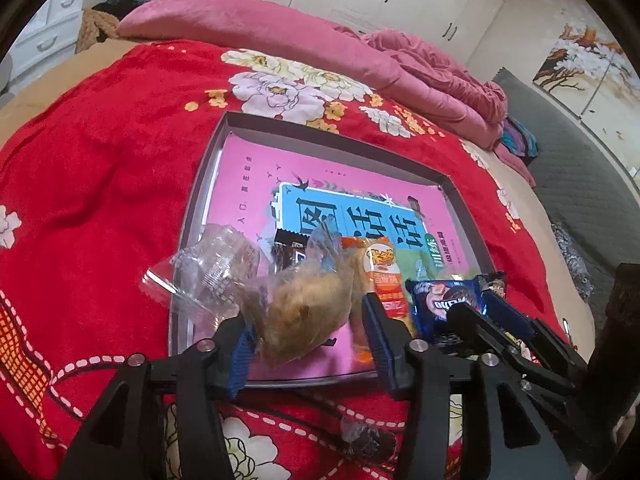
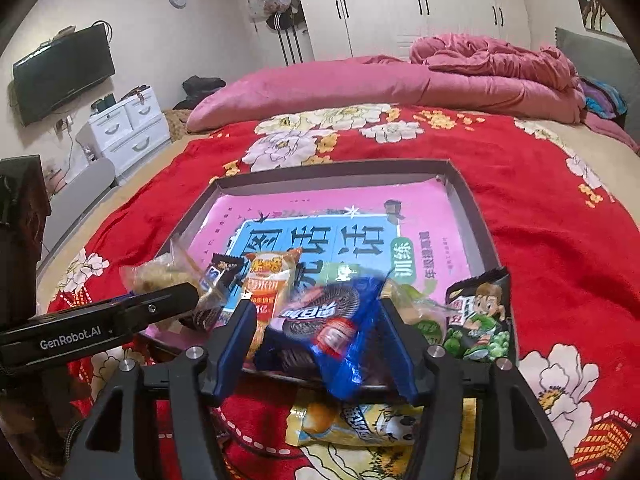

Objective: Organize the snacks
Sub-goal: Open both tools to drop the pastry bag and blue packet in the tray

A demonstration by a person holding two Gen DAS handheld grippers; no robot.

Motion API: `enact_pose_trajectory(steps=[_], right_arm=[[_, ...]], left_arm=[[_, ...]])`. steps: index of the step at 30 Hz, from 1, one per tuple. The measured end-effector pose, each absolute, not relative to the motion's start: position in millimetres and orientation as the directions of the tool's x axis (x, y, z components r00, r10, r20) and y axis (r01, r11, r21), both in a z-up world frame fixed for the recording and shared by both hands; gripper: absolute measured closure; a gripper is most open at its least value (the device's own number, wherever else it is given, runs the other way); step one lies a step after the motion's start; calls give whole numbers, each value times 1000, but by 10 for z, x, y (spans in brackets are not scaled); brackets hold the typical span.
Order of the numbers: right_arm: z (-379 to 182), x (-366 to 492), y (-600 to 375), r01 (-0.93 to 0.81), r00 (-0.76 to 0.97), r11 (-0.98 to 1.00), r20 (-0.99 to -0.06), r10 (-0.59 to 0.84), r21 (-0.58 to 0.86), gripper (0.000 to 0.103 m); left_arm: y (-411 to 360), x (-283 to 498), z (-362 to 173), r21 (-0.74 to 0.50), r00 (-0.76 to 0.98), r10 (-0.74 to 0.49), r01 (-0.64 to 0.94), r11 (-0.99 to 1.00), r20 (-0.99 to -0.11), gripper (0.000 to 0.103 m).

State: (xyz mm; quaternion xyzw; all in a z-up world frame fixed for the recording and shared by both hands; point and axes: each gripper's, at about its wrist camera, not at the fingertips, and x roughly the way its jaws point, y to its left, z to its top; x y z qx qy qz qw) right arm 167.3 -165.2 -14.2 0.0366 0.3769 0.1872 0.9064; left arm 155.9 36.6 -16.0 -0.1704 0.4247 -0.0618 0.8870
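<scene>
A shallow grey tray point(image 1: 320, 136) lined with a pink printed sheet lies on the red floral bedspread. My left gripper point(image 1: 304, 310) is open at the tray's near edge. A blurred clear-wrapped golden pastry point(image 1: 304, 304) sits loose between its blue pads. My right gripper point(image 2: 316, 308) is open too, with a blurred blue Oreo pack point(image 2: 320, 320) between its pads above the tray's point(image 2: 332, 168) near rim. An orange snack pack point(image 2: 268, 284) and a small dark packet point(image 2: 222, 272) lie in the tray between the two grippers.
A crumpled clear wrapper point(image 1: 212, 272) rests on the tray's left rim. A green cartoon pack point(image 2: 480, 316) leans at its right corner. A yellow panda pack point(image 2: 360, 424) and a small wrapped sweet point(image 1: 360, 436) lie on the bedspread near me. Pink quilts are piled beyond.
</scene>
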Motion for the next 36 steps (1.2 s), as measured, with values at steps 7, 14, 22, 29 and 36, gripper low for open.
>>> enact_pose_trajectory(steps=[7, 14, 22, 29, 36], right_arm=[[-24, 1621, -1782, -296, 680, 930, -635, 366, 219, 34], [48, 1573, -2060, -254, 700, 932, -616, 362, 259, 31], [75, 1454, -2290, -232, 700, 929, -614, 365, 289, 30], [45, 1295, -2331, -254, 681, 924, -626, 380, 285, 29], [-83, 1084, -2286, -285, 639, 922, -665, 386, 262, 29]], left_arm=[[399, 1512, -82, -348, 659, -245, -26, 937, -711, 43], [514, 1423, 23, -361, 696, -235, -37, 932, -678, 42], [611, 1263, 126, -372, 720, -242, -24, 928, -650, 41], [587, 1151, 149, -350, 721, -232, -15, 937, -653, 41], [433, 1043, 140, -319, 705, -247, 31, 947, -665, 41]])
